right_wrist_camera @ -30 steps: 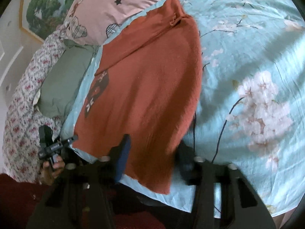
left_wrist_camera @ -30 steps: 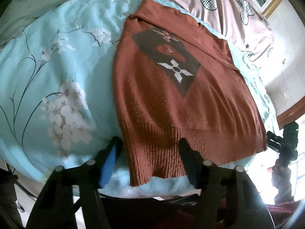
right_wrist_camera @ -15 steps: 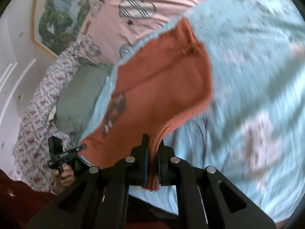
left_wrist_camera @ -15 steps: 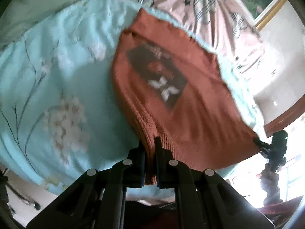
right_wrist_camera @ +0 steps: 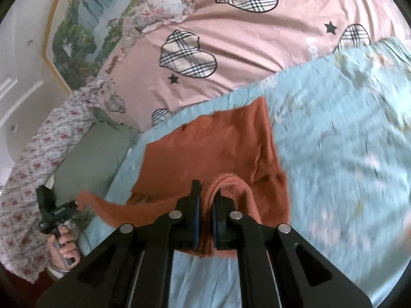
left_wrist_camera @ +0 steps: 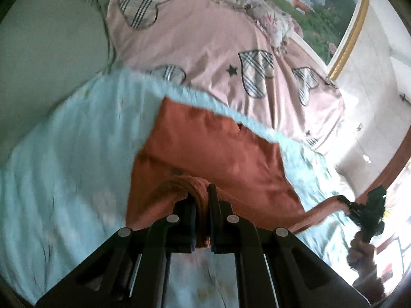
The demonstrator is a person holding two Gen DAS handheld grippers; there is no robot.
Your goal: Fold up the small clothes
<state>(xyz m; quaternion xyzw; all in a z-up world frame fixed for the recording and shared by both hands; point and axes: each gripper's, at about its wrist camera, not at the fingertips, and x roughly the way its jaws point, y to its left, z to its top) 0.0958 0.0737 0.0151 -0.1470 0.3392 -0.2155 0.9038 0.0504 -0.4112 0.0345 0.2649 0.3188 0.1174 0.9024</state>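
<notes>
A rust-orange knit sweater [left_wrist_camera: 218, 148] lies on the light blue floral bedspread [left_wrist_camera: 72, 154]. My left gripper [left_wrist_camera: 201, 195] is shut on one corner of its ribbed hem and holds it lifted above the rest of the garment. My right gripper [right_wrist_camera: 206, 192] is shut on the other hem corner, with the sweater [right_wrist_camera: 213, 148] stretched between both grippers. The hem hangs folded back over the body, and the printed front is hidden. The right gripper also shows in the left wrist view [left_wrist_camera: 370, 205], and the left gripper shows in the right wrist view [right_wrist_camera: 54, 210].
A pink quilt with plaid hearts [left_wrist_camera: 218, 38] lies at the bed's head. A grey-green pillow [left_wrist_camera: 46, 59] sits beside it. A framed landscape painting [right_wrist_camera: 84, 25] hangs on the wall. The blue floral bedspread [right_wrist_camera: 346, 141] spreads to the right.
Both grippers closed on the hem corners, then lifted and carried the hem forward toward the collar. The sweater's printed front is now covered.
</notes>
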